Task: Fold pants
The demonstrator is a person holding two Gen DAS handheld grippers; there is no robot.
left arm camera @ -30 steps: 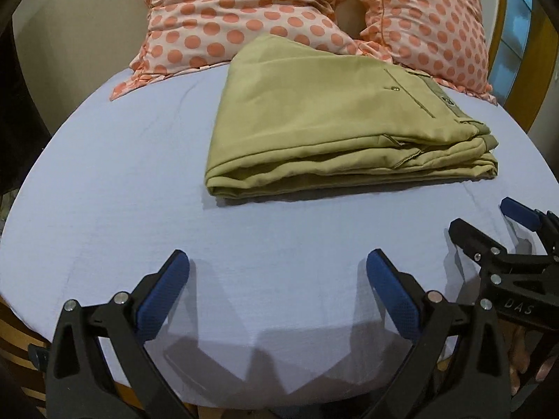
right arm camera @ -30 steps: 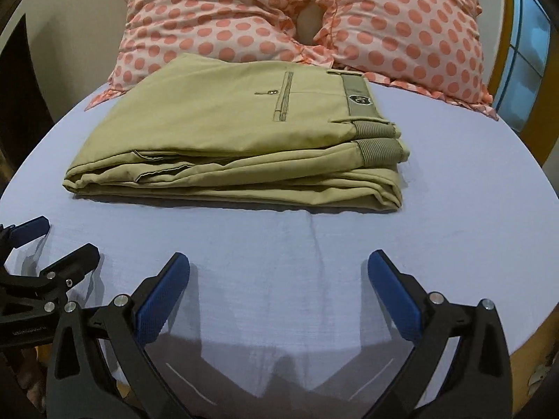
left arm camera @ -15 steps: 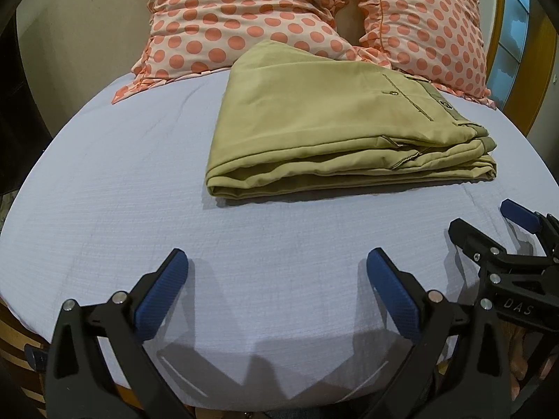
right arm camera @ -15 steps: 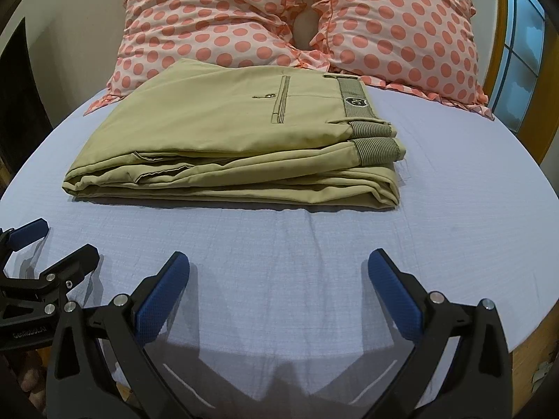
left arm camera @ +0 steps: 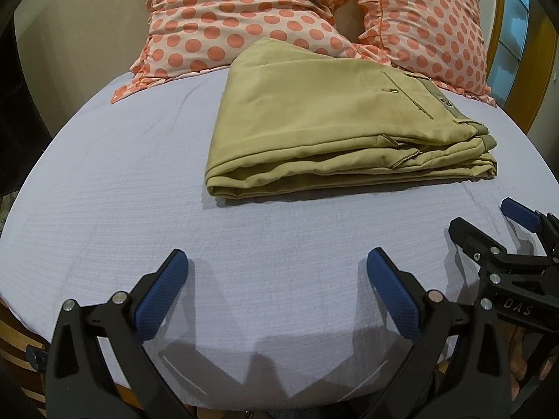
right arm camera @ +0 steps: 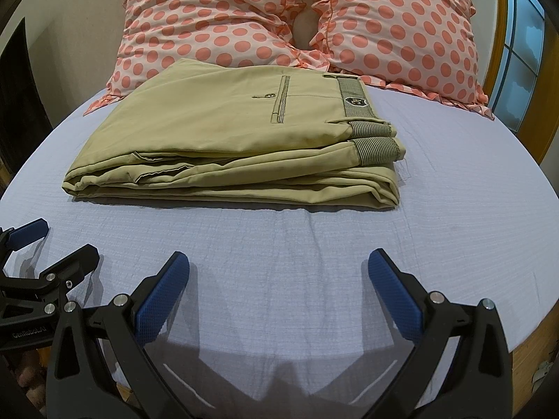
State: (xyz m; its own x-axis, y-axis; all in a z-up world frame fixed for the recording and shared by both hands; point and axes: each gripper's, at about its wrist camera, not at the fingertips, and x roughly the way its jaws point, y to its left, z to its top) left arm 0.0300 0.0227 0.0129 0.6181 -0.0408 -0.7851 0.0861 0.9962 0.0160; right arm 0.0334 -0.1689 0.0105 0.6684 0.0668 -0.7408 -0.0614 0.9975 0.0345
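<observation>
Blue ribbed pads lined the spread fingers of the left gripper (left arm camera: 277, 270), which hung empty over the near edge of the bed (left arm camera: 104, 181). The right gripper (right arm camera: 279, 272) stood just as wide apart beside it, holding nothing. Each gripper appeared at the edge of the other's view, low over the sheet.

Pale lavender sheet (right arm camera: 454, 209), finely wrinkled, covered the bed, and its wooden frame (right arm camera: 531, 345) showed below the sheet's edge at the lower right of the right wrist view.

Farther in, well apart from both grippers, the khaki pants (right arm camera: 223, 132) lay folded into a flat stack in the middle of the bed. Only the right wrist view showed the striped waistband (right arm camera: 356, 99) with its shield-shaped badge and the stacked waistband ends plainly; the left wrist view showed the rounded folded edge on the left of the stack.

Behind the pants, two pink pillows (left arm camera: 244, 17) with orange dots leaned against a plain wall, the stack's far edge touching or overlapping them. To the right stood a wood-framed window (right arm camera: 524, 52).
</observation>
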